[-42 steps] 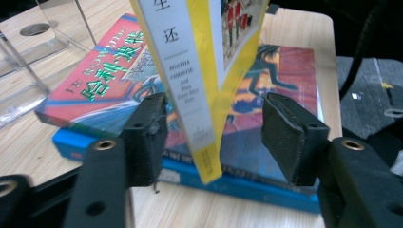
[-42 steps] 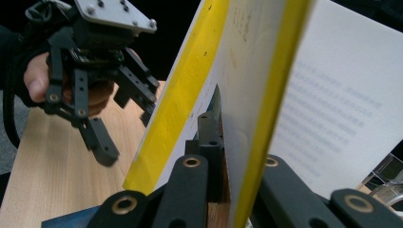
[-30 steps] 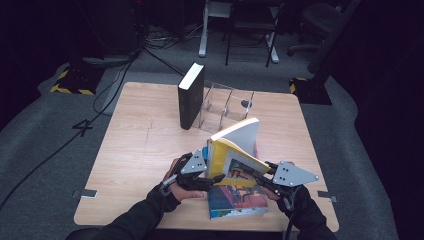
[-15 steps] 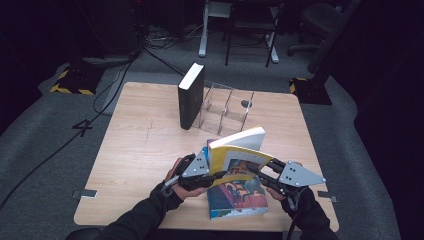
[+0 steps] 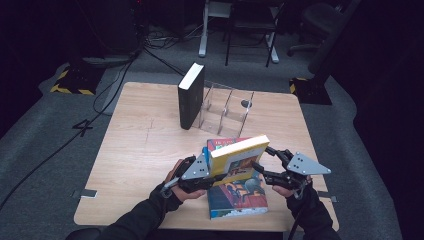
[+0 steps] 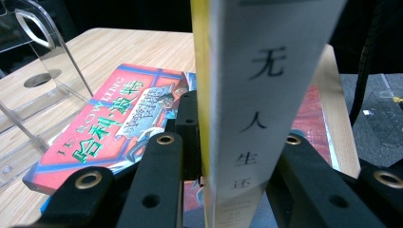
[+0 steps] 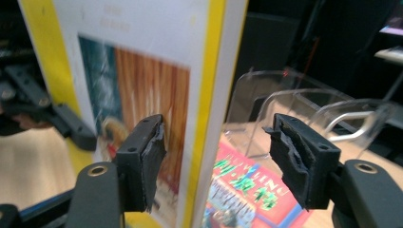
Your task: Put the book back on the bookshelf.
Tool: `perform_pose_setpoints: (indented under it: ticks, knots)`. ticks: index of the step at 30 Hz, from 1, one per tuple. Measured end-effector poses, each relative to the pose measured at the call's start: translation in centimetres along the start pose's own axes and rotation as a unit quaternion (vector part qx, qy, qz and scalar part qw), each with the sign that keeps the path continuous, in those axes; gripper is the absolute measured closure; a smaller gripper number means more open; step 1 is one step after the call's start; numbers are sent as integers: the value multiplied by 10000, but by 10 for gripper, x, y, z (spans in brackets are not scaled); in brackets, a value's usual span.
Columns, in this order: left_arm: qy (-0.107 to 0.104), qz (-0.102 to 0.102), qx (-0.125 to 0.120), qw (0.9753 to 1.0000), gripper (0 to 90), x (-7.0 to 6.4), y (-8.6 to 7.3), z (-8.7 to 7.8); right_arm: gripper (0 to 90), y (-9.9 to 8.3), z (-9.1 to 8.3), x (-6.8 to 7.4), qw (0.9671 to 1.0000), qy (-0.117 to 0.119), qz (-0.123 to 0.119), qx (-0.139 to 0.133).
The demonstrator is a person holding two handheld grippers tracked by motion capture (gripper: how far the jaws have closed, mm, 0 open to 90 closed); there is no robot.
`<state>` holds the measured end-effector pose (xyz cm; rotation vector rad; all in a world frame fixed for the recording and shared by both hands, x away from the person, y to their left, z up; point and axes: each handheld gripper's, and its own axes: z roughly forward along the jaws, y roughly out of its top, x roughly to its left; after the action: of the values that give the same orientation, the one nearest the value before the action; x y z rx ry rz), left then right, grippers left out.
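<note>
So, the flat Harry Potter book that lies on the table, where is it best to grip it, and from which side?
Probably at its right long edge. The flat book lies cover up, so the jaws must close over its thickness at an edge. The yellow book, held by the left gripper, hangs over its left and far part; the side by the right gripper looks more open.

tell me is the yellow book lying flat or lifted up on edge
Lifted on edge. The yellow book stands off the flat red book, its spine gripped by the left gripper; the right gripper brackets its other end.
</note>
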<state>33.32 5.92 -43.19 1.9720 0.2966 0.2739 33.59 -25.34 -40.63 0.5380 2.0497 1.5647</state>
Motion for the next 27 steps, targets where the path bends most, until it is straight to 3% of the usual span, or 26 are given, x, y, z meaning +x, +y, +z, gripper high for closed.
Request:
perform_pose_setpoints:
  ticks: [1,3,4,6,11,13,16,21,27]
  knots:
    - [-39,-58,-28,10000,740,0,-1,0,387,-3,5,1,9998,170,19,61]
    - [-37,-42,-25,10000,739,0,-1,0,401,-4,6,2,9997,223,56,98]
    - [-45,-27,-45,10000,731,0,-1,0,427,-7,11,6,9990,407,56,154]
    - [-79,-65,-116,9999,699,-2,0,0,452,-8,14,10,9985,497,16,227]
    - [-9,12,-174,9998,648,-1,7,-2,470,-8,15,12,9985,491,11,236]
    - [-93,-56,-329,9994,638,1,14,-8,481,-8,14,12,9985,479,-48,248]
    - [-53,-94,-478,9988,633,4,23,-13,481,-7,14,13,9986,474,-74,245]
    - [89,-18,-524,9986,603,4,37,-11,481,-7,15,13,9986,458,-81,268]
    - [-7,6,-814,9967,614,9,60,-19,479,-7,15,13,9986,459,-87,258]
